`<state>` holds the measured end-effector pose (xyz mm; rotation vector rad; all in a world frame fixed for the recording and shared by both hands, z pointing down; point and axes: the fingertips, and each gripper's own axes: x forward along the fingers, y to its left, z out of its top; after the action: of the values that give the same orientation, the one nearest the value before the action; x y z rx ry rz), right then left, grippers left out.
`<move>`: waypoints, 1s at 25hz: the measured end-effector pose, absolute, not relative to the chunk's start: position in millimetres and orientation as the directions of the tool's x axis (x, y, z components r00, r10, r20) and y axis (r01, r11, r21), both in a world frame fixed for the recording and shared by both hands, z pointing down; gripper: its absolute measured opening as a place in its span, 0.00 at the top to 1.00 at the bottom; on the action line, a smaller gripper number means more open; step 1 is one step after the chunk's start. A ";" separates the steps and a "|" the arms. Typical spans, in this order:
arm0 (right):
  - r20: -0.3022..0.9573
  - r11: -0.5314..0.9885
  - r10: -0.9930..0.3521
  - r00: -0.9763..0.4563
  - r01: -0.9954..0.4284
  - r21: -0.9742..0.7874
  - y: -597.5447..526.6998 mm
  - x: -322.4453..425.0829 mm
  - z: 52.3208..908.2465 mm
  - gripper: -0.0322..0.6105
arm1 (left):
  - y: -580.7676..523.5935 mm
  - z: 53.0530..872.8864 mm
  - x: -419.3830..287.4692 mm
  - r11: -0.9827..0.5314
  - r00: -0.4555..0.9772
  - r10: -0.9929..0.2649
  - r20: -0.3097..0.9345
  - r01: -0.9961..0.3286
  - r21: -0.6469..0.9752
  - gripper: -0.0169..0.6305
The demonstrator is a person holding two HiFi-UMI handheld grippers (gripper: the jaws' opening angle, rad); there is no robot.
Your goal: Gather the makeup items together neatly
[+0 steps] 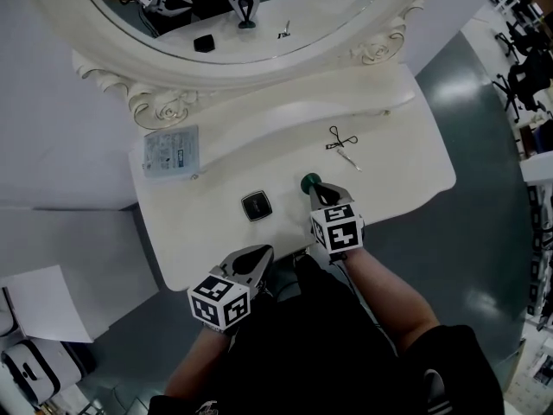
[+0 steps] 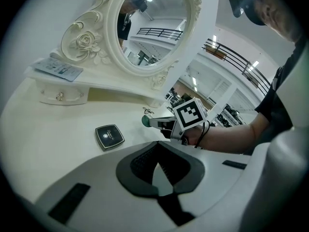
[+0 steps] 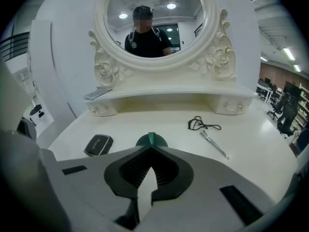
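While your left gripper (image 1: pixel 262 252) hovers shut and empty at the near edge of the dressing table (image 1: pixel 406 171), the black compact (image 1: pixel 257 206) lies just beyond its tips. To the right, your right gripper (image 1: pixel 318 190) pinches the green round item (image 1: pixel 308 181). The eyelash curler (image 1: pixel 340 137) lies well apart, farther right.

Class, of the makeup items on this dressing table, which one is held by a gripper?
The green item, pinched by the right gripper; the black compact, eyelash curler and thin metal tool lie free.
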<state>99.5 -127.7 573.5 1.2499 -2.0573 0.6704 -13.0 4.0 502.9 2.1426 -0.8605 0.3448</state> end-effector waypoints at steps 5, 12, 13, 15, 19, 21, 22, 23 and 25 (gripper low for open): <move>0.760 0.457 -0.540 -0.362 -0.884 -0.097 -112.2 58.9 586.2 0.90 | 17.5 502.7 -35.2 -0.443 0.719 -0.484 0.498 -0.693 0.569 0.96; 0.790 0.453 -0.522 -0.322 -0.889 -0.064 -113.7 41.8 598.6 0.90 | 28.6 501.2 -61.6 -0.413 0.700 -0.510 0.500 -0.709 0.572 0.96; 0.795 0.452 -0.518 -0.316 -0.890 -0.059 -113.6 40.9 600.6 0.90 | 29.3 501.3 -64.6 -0.409 0.698 -0.513 0.500 -0.711 0.573 0.96; 0.808 0.447 -0.505 -0.303 -0.893 -0.054 -112.0 40.4 605.2 0.90 | 30.5 501.5 -69.9 -0.402 0.694 -0.518 0.500 -0.713 0.575 0.96; 0.821 0.434 -0.496 -0.281 -0.900 -0.046 -110.4 40.1 612.5 0.90 | 31.5 502.6 -77.2 -0.395 0.692 -0.521 0.499 -0.714 0.578 0.96; 0.821 0.428 -0.499 -0.277 -0.903 -0.045 -111.1 39.1 613.0 0.90 | 31.6 503.0 -79.3 -0.394 0.692 -0.522 0.498 -0.714 0.579 0.96; 0.821 0.426 -0.499 -0.276 -0.904 -0.046 -111.3 39.0 613.2 0.90 | 31.7 503.0 -79.7 -0.395 0.693 -0.521 0.498 -0.713 0.579 0.96; 0.821 0.424 -0.499 -0.276 -0.904 -0.046 -111.5 39.0 613.4 0.90 | 31.7 502.9 -79.7 -0.396 0.694 -0.520 0.497 -0.712 0.579 0.96; 0.822 0.427 -0.499 -0.274 -0.903 -0.042 -111.3 39.0 614.0 0.90 | 31.3 502.6 -79.4 -0.400 0.696 -0.518 0.497 -0.711 0.578 0.96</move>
<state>39.0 -111.3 614.0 1.1872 -1.9202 0.6742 -79.4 31.3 502.6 2.0926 -0.9373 0.3016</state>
